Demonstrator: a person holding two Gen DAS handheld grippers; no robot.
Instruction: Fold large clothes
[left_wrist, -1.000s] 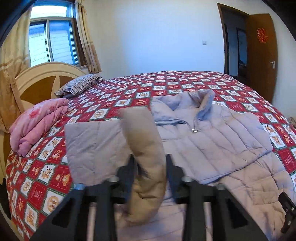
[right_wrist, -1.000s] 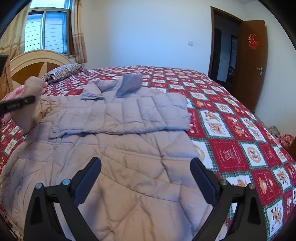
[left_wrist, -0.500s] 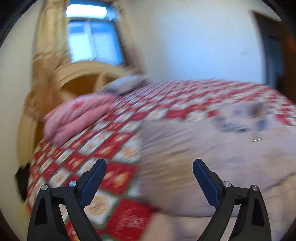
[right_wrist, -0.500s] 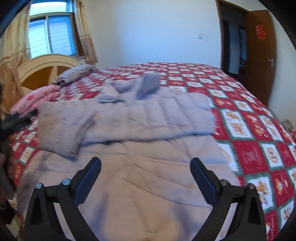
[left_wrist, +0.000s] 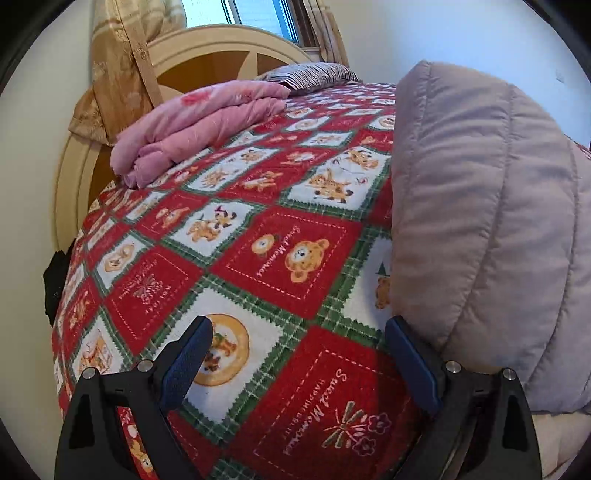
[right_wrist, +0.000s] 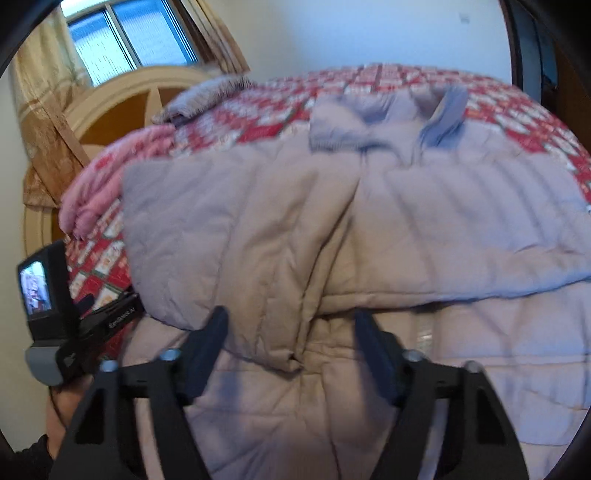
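Observation:
A large pale lilac puffer jacket (right_wrist: 369, 240) lies spread on the bed, collar (right_wrist: 443, 107) at the far end, both sleeves folded over its front. In the left wrist view its folded sleeve (left_wrist: 498, 221) bulges at the right. My left gripper (left_wrist: 297, 328) is open and empty, low over the bedspread (left_wrist: 280, 254) just left of that sleeve. My right gripper (right_wrist: 291, 317) hovers over the jacket's near left part. Its jaws are closing, with a raised crease of jacket cloth between them; the pads do not press on it. The left gripper's body (right_wrist: 55, 314) shows at the left edge.
A folded pink blanket (left_wrist: 192, 125) and a striped pillow (left_wrist: 310, 74) lie by the cream headboard (left_wrist: 207, 55). A gold curtain (left_wrist: 118, 74) hangs at the left. The bed's edge drops off at the left, with a dark object (left_wrist: 55, 280) beside it.
My left gripper let go of the sleeve, opened wide and swung left and down to the bedspread. My right gripper moved left over the jacket and its jaws have narrowed.

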